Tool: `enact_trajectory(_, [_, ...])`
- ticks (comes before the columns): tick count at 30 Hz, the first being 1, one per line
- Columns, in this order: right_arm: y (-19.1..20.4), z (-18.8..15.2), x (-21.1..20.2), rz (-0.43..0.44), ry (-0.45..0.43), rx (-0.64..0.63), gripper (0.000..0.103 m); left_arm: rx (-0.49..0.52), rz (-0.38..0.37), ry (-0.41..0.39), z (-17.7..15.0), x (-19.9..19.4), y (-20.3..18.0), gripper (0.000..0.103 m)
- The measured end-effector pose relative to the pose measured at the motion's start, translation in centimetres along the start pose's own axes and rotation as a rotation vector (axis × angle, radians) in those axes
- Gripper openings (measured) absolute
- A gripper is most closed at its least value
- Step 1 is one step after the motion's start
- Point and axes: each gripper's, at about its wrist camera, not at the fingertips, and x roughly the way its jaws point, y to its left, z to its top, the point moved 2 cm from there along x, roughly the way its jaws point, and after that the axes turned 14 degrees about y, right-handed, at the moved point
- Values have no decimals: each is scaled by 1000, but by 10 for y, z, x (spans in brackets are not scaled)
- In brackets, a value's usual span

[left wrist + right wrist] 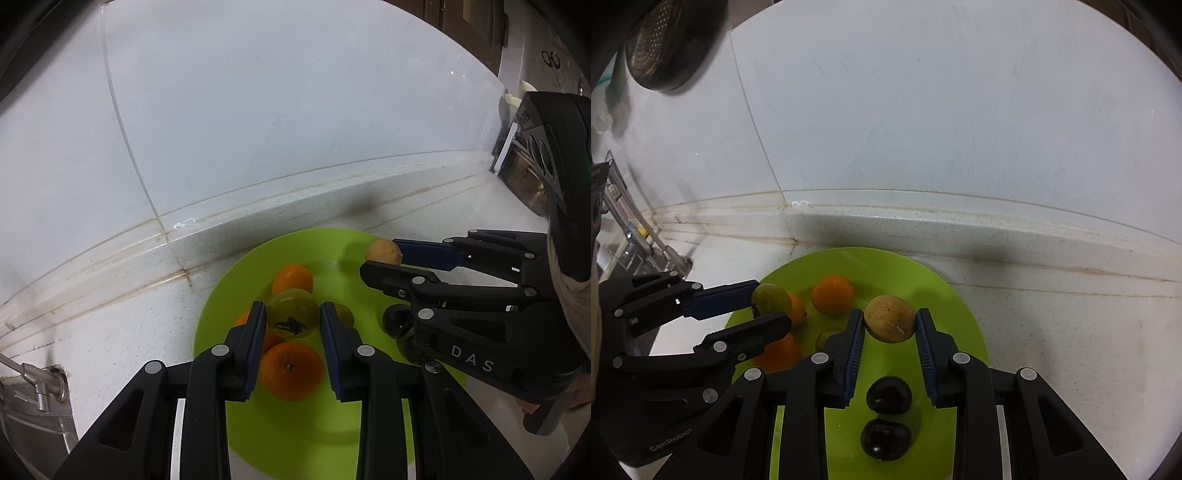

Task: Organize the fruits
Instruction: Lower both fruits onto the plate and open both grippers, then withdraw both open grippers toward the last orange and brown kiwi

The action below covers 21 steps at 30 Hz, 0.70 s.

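Fruits sit on green plate [964,325] on white surface [1071,332]. Our left gripper [293,319] fingers pinch yellow-green fruit [292,318] above oranges; right gripper [890,325] fingers clamp brown fruit [890,323], over plate's far side.

**White surface with a green plate**

A speckled white surface [1052,332] meets a white tiled wall [923,110] along a stained raised ledge. A lime-green plate [886,266] rests directly on it, near the ledge. A metal tap [37,384] stands at far left.
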Motion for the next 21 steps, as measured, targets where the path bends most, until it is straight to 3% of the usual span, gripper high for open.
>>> enact_trajectory(3, [-1,0,1,-1,9,3,34,-7,8,-10,0,-4,0,43])
enact_trajectory(9, [-2,-9,-13,-15,-8,7,37,-20,63,-31,-8,-23,0,48])
enact_trajectory(21, [16,-40,-77,-29,-120,-24,37,-80,90,-125,-39,-86,-13,61])
